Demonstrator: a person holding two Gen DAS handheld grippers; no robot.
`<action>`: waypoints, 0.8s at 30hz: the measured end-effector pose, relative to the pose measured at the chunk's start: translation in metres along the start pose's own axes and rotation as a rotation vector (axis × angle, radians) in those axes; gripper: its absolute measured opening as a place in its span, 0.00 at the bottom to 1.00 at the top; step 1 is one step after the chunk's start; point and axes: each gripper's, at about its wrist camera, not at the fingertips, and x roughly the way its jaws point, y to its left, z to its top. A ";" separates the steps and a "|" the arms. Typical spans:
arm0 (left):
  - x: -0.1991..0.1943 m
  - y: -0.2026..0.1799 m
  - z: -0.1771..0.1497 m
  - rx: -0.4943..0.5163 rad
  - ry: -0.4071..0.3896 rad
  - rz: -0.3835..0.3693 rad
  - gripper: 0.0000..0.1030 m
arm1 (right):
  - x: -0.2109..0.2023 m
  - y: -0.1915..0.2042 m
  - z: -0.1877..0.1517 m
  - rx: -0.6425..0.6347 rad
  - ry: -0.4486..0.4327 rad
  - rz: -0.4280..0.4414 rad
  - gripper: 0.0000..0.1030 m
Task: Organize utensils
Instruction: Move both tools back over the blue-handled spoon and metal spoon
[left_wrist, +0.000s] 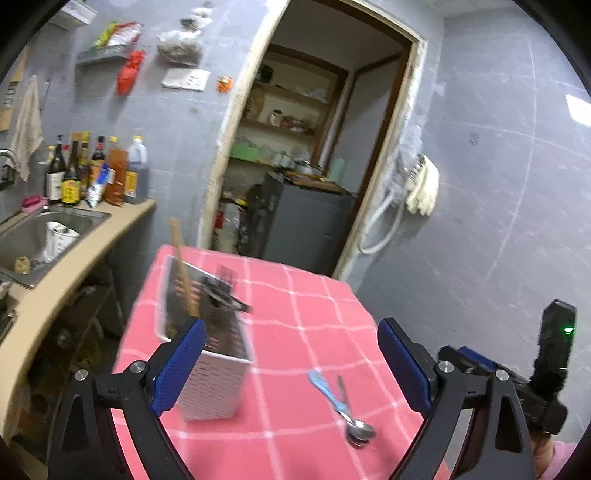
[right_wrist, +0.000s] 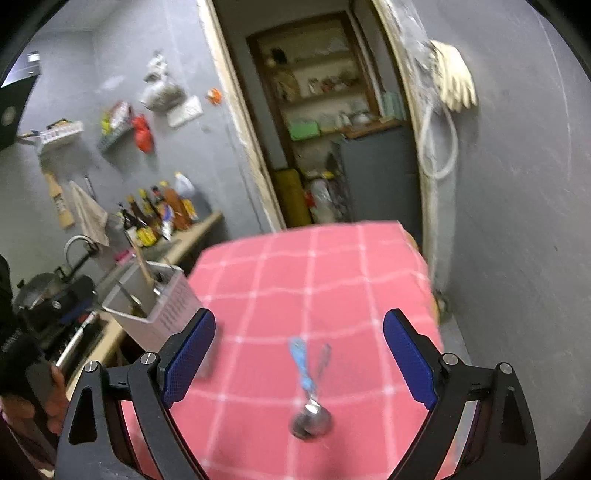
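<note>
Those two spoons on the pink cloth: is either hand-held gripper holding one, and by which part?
No. Both spoons lie free on the cloth. The left hand-held gripper and right hand-held gripper are open, with nothing between their pads.

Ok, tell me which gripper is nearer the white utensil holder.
Left. The left gripper has the white utensil holder right at its left finger, partly behind it. The right gripper is over the spoons, with the holder off to its left at the table's edge.
</note>
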 end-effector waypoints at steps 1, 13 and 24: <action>0.004 -0.007 -0.001 0.006 0.014 -0.006 0.91 | 0.005 -0.009 -0.001 0.005 0.038 -0.005 0.87; 0.091 -0.043 -0.033 -0.041 0.278 -0.023 0.91 | 0.058 -0.062 -0.022 -0.030 0.269 0.004 0.87; 0.183 -0.020 -0.076 -0.185 0.571 -0.012 0.65 | 0.118 -0.064 -0.020 -0.066 0.379 0.120 0.51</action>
